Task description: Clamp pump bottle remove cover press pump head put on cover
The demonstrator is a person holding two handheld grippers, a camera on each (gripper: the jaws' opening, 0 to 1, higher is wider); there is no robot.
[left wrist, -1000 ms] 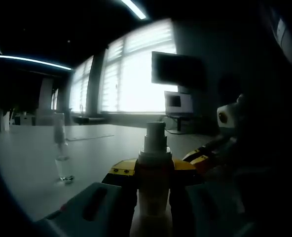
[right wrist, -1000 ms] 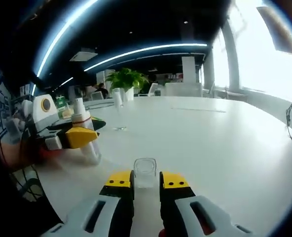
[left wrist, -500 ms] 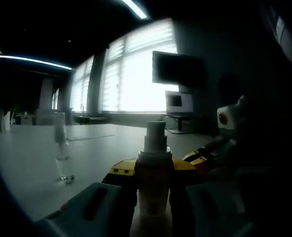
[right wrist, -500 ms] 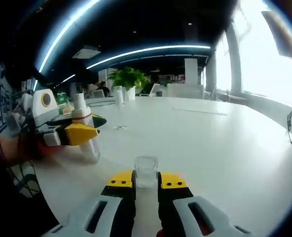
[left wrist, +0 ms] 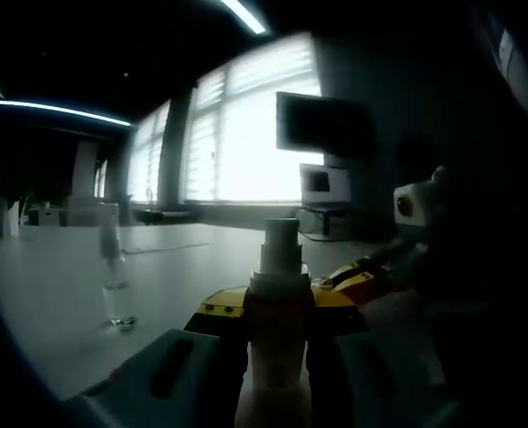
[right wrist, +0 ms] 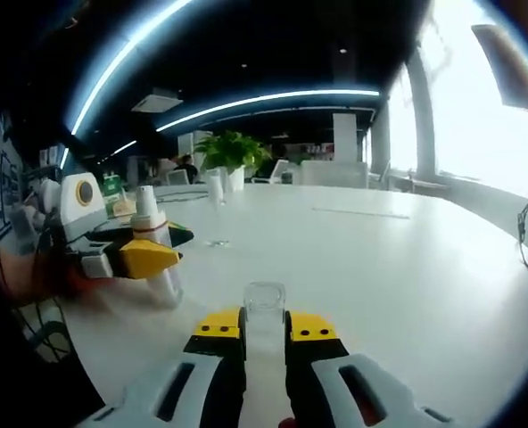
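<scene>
Left gripper [left wrist: 278, 314]: jaws closed tight on the pump bottle [left wrist: 277, 303], gripping its body just below the collar — bottle upright, pump head bare on top. In the right gripper view it sits at the left [right wrist: 144, 259], bottle [right wrist: 155, 254] standing on the white table [right wrist: 407, 267].
Glass bottle [left wrist: 114, 276]: clear and slender, standing on the table at the left of the left gripper view, well apart from the gripper.
Right gripper [right wrist: 264, 332]: jaws drawn in on the clear cover [right wrist: 264, 308], which pokes up between the yellow tips — held off the pump bottle, to its right; it shows at the right of the left gripper view [left wrist: 358, 283].
Plant [right wrist: 231, 147]: green, far across the table.
</scene>
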